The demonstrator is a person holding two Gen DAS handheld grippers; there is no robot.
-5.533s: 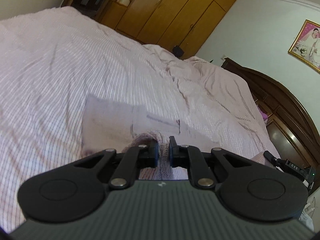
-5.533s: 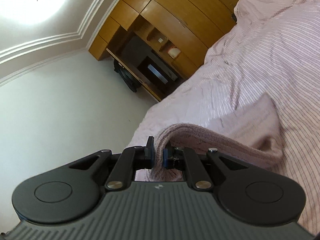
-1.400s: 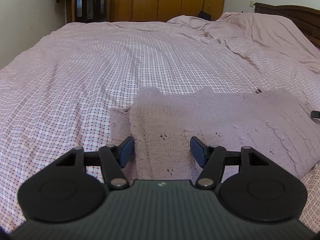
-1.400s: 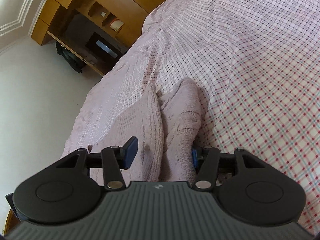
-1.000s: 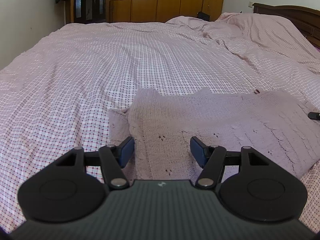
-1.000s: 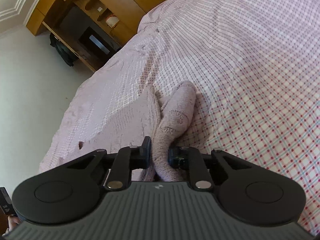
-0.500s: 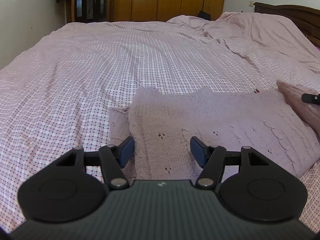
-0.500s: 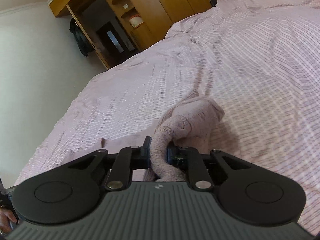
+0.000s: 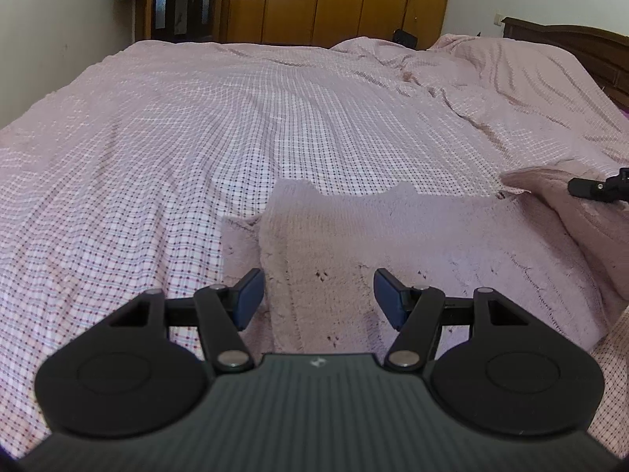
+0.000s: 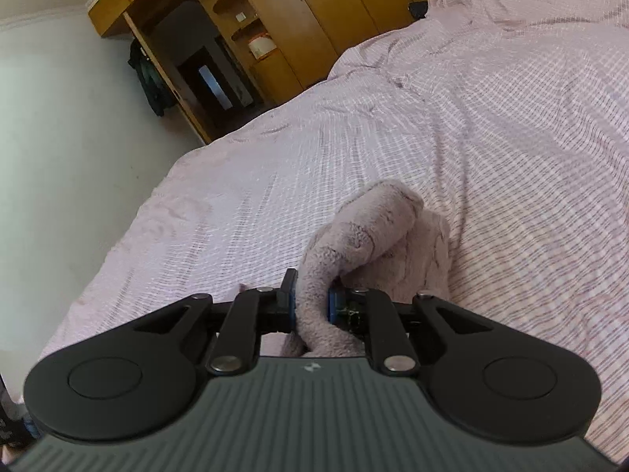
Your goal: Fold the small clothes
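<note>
Right gripper (image 10: 310, 301) now clamped on the sweater's (image 9: 393, 244) sleeve (image 10: 365, 228) and lifted off the bed (image 9: 275, 118), left gripper (image 9: 316, 295) idling wide above, so sleeve fold-in probably underway.

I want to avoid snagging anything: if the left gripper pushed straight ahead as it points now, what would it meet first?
Probably the pink knitted sweater lying flat on the bed, between the open left gripper fingers; depth is uncertain.

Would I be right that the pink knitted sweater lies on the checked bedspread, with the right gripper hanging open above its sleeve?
Not quite: the right gripper is shut on the sweater's sleeve, lifting it, as the right wrist view shows. The sweater does lie on the checked bedspread.
</note>
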